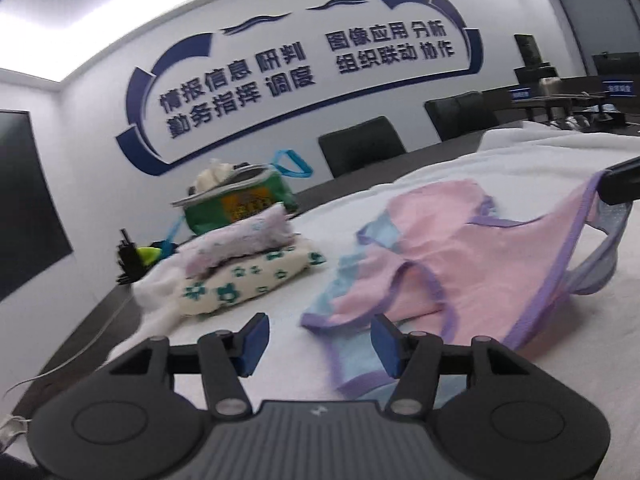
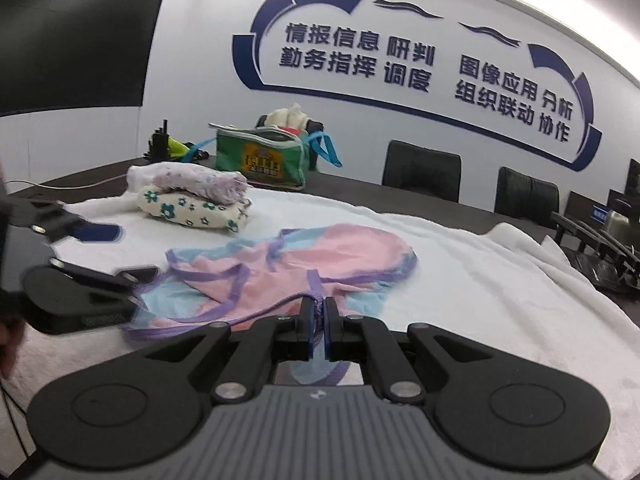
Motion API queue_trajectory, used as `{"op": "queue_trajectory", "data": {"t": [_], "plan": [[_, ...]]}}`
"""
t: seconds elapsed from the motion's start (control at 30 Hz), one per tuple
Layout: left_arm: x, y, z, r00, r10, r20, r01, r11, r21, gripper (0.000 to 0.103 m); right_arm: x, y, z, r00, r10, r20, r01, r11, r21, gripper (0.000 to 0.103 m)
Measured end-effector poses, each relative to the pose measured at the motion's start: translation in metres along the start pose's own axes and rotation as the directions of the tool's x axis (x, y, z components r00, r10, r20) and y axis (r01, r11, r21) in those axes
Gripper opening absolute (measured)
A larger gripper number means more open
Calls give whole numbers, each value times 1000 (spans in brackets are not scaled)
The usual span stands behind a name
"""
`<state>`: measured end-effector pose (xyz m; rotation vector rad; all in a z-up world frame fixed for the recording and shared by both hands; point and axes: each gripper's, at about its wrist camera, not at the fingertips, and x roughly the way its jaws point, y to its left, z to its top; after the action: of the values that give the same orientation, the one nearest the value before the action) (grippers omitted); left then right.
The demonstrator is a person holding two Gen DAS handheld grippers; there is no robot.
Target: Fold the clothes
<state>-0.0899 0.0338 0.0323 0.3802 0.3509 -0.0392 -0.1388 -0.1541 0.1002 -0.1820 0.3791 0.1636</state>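
A pink and light-blue garment with purple trim (image 1: 460, 256) lies crumpled on the white towel-covered table (image 1: 500, 152); it also shows in the right wrist view (image 2: 320, 264). My left gripper (image 1: 320, 340) is open and empty, just short of the garment's near-left edge; it shows at the left of the right wrist view (image 2: 120, 256). My right gripper (image 2: 319, 328) is shut on the garment's purple-trimmed edge and lifts it a little; it shows at the right edge of the left wrist view (image 1: 620, 188).
Two folded garments, lilac print on floral cream (image 1: 244, 268), are stacked at the far left (image 2: 192, 200). A green bag (image 2: 260, 160) with cloth in it stands behind them. Black chairs (image 2: 420, 176) line the far table edge. White towel (image 2: 520, 300) extends right.
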Motion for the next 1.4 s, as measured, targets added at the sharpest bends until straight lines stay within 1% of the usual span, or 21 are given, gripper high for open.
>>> {"op": "queue_trajectory", "data": {"t": [0.13, 0.2, 0.23, 0.3, 0.37, 0.4, 0.43, 0.47, 0.5, 0.57, 0.63, 0.73, 0.8, 0.9, 0.93, 1.03, 1.13, 1.23, 1.27, 1.33, 1.4], "plan": [[-3, 4, -4, 999, 43, -1, -42, 999, 29, 55, 4, 1, -2, 1000, -6, 0, 6, 1000, -10, 4], [-3, 7, -6, 998, 59, -7, -58, 998, 34, 51, 5, 2, -2, 1000, -17, 1, 17, 1000, -20, 4], [-3, 11, -8, 998, 51, -20, -51, 998, 25, 48, 5, 2, -3, 1000, -23, 1, 23, 999, -23, 4], [-2, 20, -11, 999, 31, -41, -31, 999, -8, 48, 7, 0, -2, 1000, -27, -2, 27, 1000, -12, 4], [-9, 30, -11, 999, -25, -32, 23, 998, -65, 47, 7, 0, -2, 1000, -24, -5, 24, 1000, -4, 4], [-14, 34, -9, 996, -87, -11, 85, 991, -99, 47, 7, 1, -2, 1000, -18, -3, 18, 1000, -6, 4], [-21, 37, -7, 988, -155, 16, 156, 979, -134, 49, 6, 4, 0, 1000, -7, 3, 7, 1000, -12, 4], [-24, 35, -4, 974, -225, 35, 227, 962, -150, 54, 4, 7, 1, 1000, 4, 9, -4, 1000, -22, 4], [-27, 33, -1, 955, -294, 51, 298, 941, -161, 56, 3, 10, 2, 1000, 14, 15, -13, 999, -33, 4], [-29, 15, 4, 928, -369, 58, 373, 920, -117, 57, 2, 13, 2, 1000, 21, 17, -20, 999, -42, 4], [-29, -8, 8, 919, -389, 59, 391, 919, -44, 57, 2, 14, 3, 1000, 25, 18, -25, 999, -41, 4], [-24, -30, 13, 917, -394, 62, 395, 919, 0, 57, 0, 14, 4, 998, 50, 32, -49, 998, -30, 4], [-19, -38, 15, 932, -357, 67, 356, 934, 15, 57, -1, 16, 4, 997, 71, 38, -70, 997, -39, 4], [-13, -41, 13, 966, -250, 64, 248, 968, 41, 47, -3, 13, 3, 998, 58, 40, -56, 998, -37, 4], [-13, -39, 10, 973, -223, 57, 221, 974, 48, 44, -4, 12, 3, 998, 53, 41, -52, 998, -36, 4], [-11, -33, 0, 992, -124, 35, 122, 991, 62, 44, -6, 9, 3, 998, 40, 43, -39, 999, -34, 4], [-7, -23, -9, 999, -37, 2, 37, 997, 67, 41, -7, 0, 1, 999, 5, 44, -5, 1000, -5, 4], [-4, -7, -15, 1000, 20, -25, -18, 999, 44, 32, -7, -6, -2, 999, -23, 38, 23, 1000, 14, 4], [-3, -2, -16, 999, 39, -36, -38, 999, 35, 31, -6, -7, -3, 999, -29, 35, 28, 999, 16, 4], [-2, 8, -17, 997, 60, -47, -59, 998, 11, 29, -5, -9, -5, 999, -40, 31, 39, 999, 18, 4], [-2, 16, -17, 996, 71, -48, -72, 997, -12, 22, -4, -9, -6, 998, -50, 27, 49, 999, 14, 4]]}}
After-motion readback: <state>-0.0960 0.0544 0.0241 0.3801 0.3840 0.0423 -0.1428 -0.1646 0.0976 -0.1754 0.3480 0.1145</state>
